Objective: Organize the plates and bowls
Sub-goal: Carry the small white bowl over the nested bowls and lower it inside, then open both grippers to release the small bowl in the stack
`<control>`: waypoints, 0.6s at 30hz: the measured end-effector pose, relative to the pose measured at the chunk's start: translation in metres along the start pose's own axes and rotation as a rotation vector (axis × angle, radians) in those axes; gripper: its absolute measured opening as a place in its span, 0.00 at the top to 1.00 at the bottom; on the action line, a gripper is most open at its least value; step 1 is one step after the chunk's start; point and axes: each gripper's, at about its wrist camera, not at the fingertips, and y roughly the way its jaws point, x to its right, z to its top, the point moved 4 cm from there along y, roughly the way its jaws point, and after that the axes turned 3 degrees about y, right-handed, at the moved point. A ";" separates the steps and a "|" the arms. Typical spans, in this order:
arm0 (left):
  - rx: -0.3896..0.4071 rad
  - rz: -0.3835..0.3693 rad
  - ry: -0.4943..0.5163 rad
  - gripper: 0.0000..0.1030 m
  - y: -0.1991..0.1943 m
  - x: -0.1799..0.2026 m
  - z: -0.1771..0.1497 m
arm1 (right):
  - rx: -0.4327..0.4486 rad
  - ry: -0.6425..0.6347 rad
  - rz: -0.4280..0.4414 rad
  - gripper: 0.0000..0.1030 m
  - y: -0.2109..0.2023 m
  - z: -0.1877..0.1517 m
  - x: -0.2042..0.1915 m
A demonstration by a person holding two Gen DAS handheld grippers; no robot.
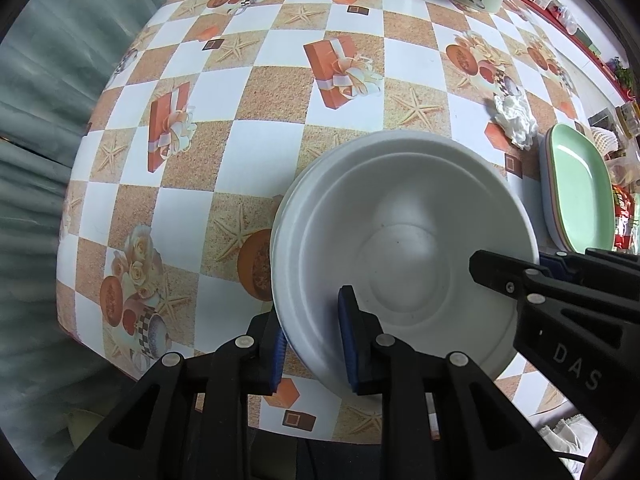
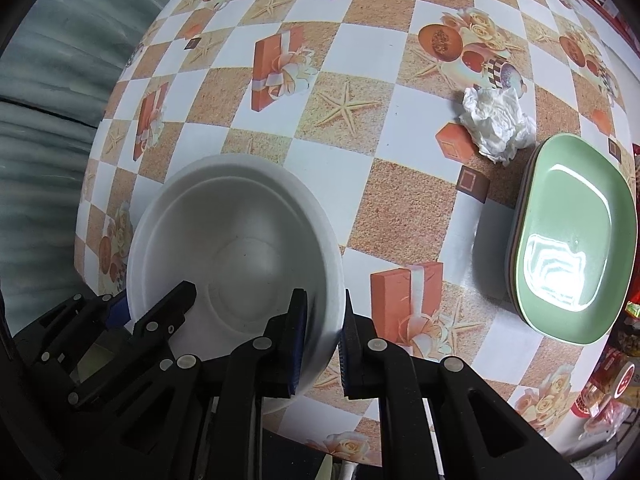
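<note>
I have the left claw (image 1: pixel 316 344) clamped on the near-left rim of the white bowl (image 1: pixel 404 248), one pad inside the wall, the other outside. The right claw (image 2: pixel 322 344) pinches the same bowl's opposite rim the same way, its jaws nearly together. The bowl sits between the two claws, nested in another white bowl on the checked tablecloth (image 2: pixel 360 128). Out beyond the right claw, to its right, lies a stack of plates topped by a green plate (image 2: pixel 576 236), with a crumpled tissue (image 2: pixel 498 124) just beyond it.
</note>
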 end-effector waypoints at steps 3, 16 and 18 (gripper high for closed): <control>0.013 0.007 0.002 0.74 -0.002 -0.002 0.000 | 0.004 -0.001 0.021 0.86 -0.001 0.000 0.001; 0.048 0.058 -0.029 0.73 -0.005 -0.019 0.000 | 0.122 -0.056 0.002 0.35 -0.022 0.010 0.003; 0.060 0.050 -0.038 0.73 -0.009 -0.022 -0.002 | 0.140 -0.040 0.026 0.35 -0.029 0.009 0.008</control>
